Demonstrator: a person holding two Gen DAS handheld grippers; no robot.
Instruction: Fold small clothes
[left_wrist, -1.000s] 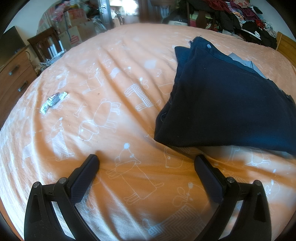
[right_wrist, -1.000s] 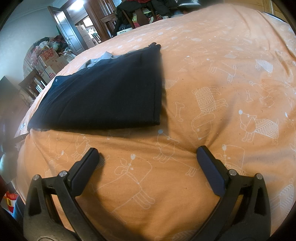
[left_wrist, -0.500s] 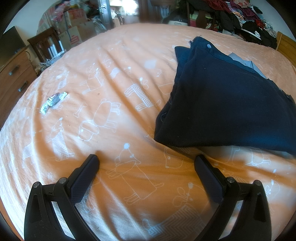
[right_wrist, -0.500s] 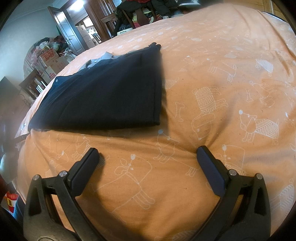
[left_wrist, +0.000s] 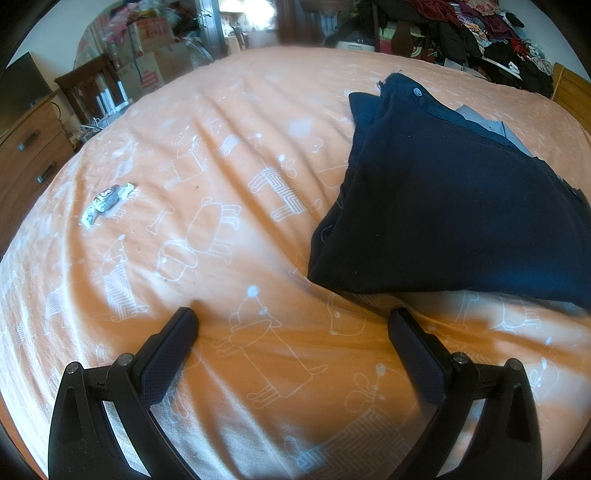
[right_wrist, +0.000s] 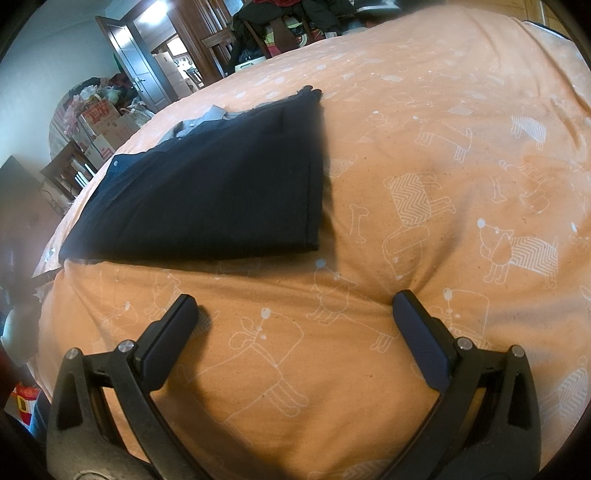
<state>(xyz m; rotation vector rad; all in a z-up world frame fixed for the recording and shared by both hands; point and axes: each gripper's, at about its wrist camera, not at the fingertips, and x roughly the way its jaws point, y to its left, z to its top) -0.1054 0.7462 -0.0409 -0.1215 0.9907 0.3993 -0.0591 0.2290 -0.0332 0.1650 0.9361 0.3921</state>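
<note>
Left gripper (left_wrist: 293, 319) is hovering wide apart over an orange bedspread (left_wrist: 229, 192); folded navy garment (left_wrist: 454, 214) is lying just beyond, toward its right edge.

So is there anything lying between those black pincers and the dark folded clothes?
Nothing but bare orange bedsheet. Both wrist views show it between the open left gripper, the open right gripper and the navy garment.

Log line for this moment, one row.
left hand-held gripper: open, empty | right hand-held gripper: open, empty | navy garment: folded on bed, untouched
</note>
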